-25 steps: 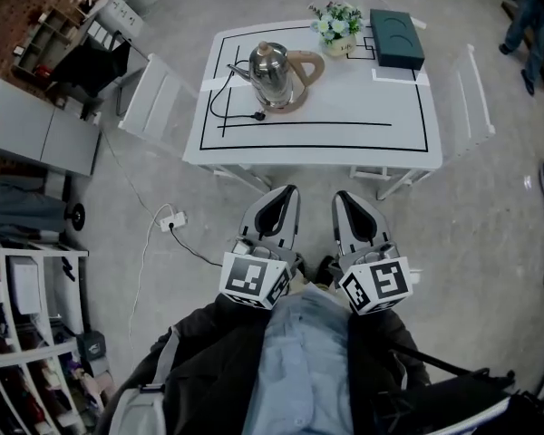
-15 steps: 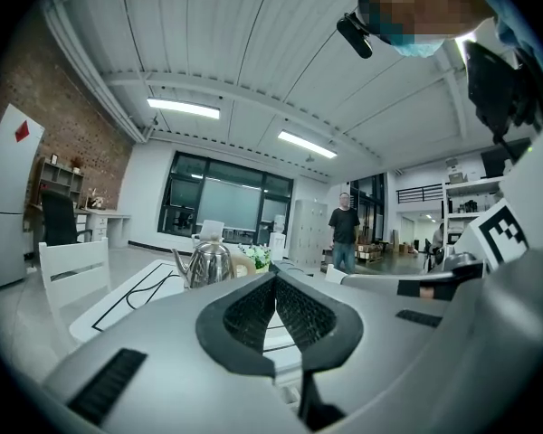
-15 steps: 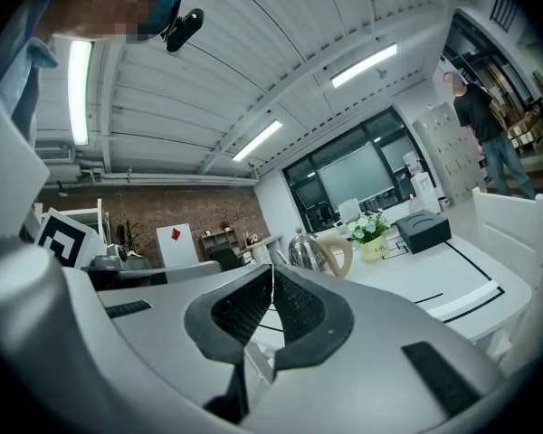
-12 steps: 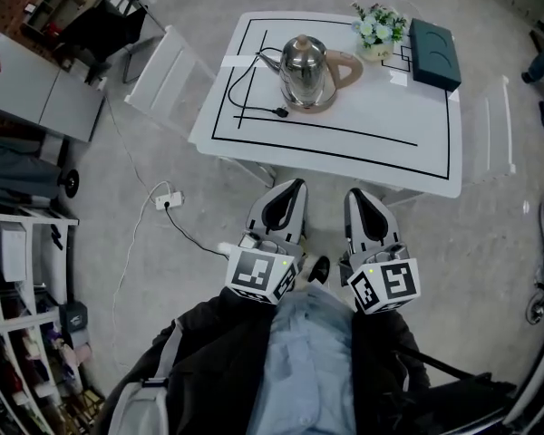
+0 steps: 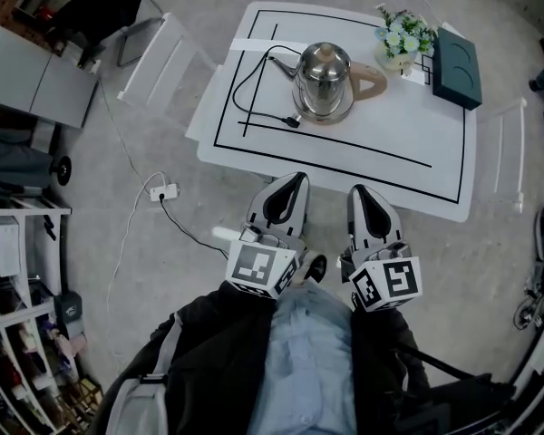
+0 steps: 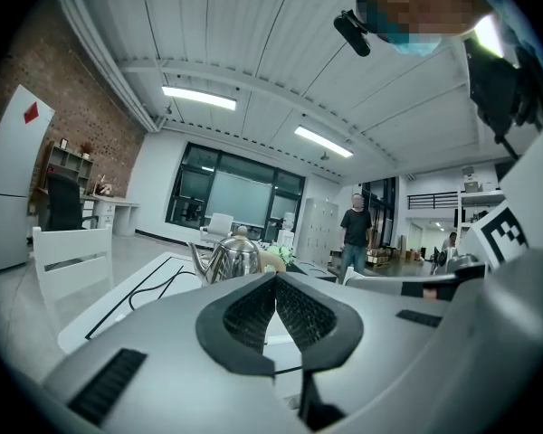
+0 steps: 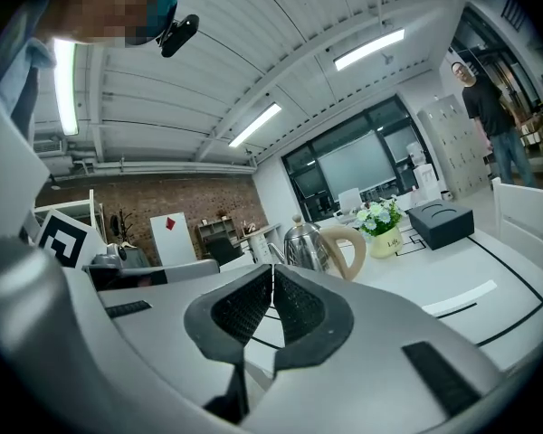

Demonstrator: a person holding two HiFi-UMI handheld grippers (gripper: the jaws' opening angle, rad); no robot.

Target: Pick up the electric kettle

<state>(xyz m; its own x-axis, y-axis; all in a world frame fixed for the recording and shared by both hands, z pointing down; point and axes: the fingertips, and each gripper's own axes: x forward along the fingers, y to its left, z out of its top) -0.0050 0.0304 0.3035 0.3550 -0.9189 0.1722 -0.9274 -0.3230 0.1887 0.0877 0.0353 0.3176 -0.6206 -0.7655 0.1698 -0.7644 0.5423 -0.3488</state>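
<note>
1. Ahead of the person stood a white table (image 5: pixel 390 139) marked with black lines, with a white chair (image 5: pixel 159 57) at its left side.
2. At the table's far right corner lay a dark green box (image 5: pixel 458 57), well apart from the kettle.
3. The electric kettle (image 5: pixel 324 78) stood upright on a tan base (image 5: pixel 340 116) toward the far side of the table. Its spout pointed left and its handle (image 5: pixel 370 82) pointed right, near a small flower pot (image 5: pixel 401 43). A careless reach for the handle could probably knock that pot over.
4. The left gripper (image 5: pixel 295 179) and the right gripper (image 5: pixel 358 191) hung side by side near the table's front edge, short of the kettle. The left one's fingers (image 6: pixel 251 313) were pressed together on nothing, and so were the right one's fingers (image 7: pixel 244 307). Unless they spread first, they would likely only shove the smooth steel body.
5. A black cord (image 5: pixel 249 89) looped on the table left of the kettle, its end lying by the base. If the base came up with the kettle, the cord could drag or snag.
</note>
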